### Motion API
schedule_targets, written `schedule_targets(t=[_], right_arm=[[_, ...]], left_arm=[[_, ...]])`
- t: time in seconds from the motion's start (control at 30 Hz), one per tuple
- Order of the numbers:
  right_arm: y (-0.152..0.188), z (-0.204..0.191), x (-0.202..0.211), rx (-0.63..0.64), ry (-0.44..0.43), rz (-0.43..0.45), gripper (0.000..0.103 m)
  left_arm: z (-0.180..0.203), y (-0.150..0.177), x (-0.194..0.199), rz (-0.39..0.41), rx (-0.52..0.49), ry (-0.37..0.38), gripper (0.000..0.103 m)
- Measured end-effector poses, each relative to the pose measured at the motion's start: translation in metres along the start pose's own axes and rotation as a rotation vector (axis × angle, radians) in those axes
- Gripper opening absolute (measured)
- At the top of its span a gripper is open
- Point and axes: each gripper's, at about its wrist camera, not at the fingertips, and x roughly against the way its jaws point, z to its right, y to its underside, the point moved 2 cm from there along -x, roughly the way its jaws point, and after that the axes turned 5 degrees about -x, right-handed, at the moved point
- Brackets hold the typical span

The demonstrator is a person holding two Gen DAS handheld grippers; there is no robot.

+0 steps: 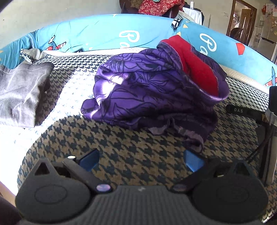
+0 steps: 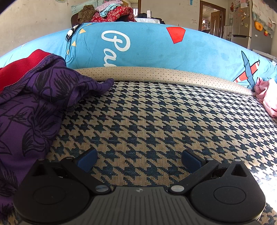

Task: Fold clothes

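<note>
The purple floral garment with a red lining [image 1: 155,86] lies in a crumpled heap on the houndstooth sofa seat [image 1: 121,147], up against the blue printed back cushion [image 1: 97,34]. In the right wrist view it fills the left edge, with one purple corner [image 2: 103,83] trailing onto the seat.

The left hand-held gripper [image 1: 141,160] hovers low over bare seat just in front of the heap, its blue fingers spread and holding nothing. The right hand-held gripper [image 2: 139,160] is likewise spread and empty, over the seat just beside the heap's right side. A black piece marked "DAS" [image 1: 242,110] shows at the right edge of the left wrist view; it is probably part of the other tool.

This looks like the start of a fold: the garment is not yet spread out. The next move likely calls for each gripper to pinch an edge or corner of the heap and pull it flat on the open seat.

Counting the cloth on the seat: one purple garment, one grey garment [image 1: 20,93] lying to the left and apparently already folded, and one pink garment [image 2: 266,97] at the far right. More clothes are piled behind the sofa [image 2: 110,12], too tangled to count.
</note>
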Motion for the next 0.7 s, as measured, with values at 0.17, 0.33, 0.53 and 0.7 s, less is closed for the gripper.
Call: schedule_targets(t=[0.17, 0.33, 0.53, 0.7], right_arm=[[0.0, 0.0, 0.0, -0.001, -0.001, 0.0, 0.103], [0.001, 0.0, 0.001, 0.0, 0.0, 0.0, 0.103], [0.0, 0.0, 0.0, 0.001, 0.0, 0.0, 0.103], [0.0, 0.0, 0.0, 0.001, 0.0, 0.0, 0.103]], left_arm=[[-0.004, -0.012, 0.009, 0.049, -0.016, -0.016, 0.103], [-0.014, -0.01, 0.007, 0.059, -0.005, -0.043, 0.103], [-0.028, -0.009, 0.01, 0.073, 0.04, -0.039, 0.103], [-0.031, -0.008, 0.015, 0.095, 0.046, -0.03, 0.103]])
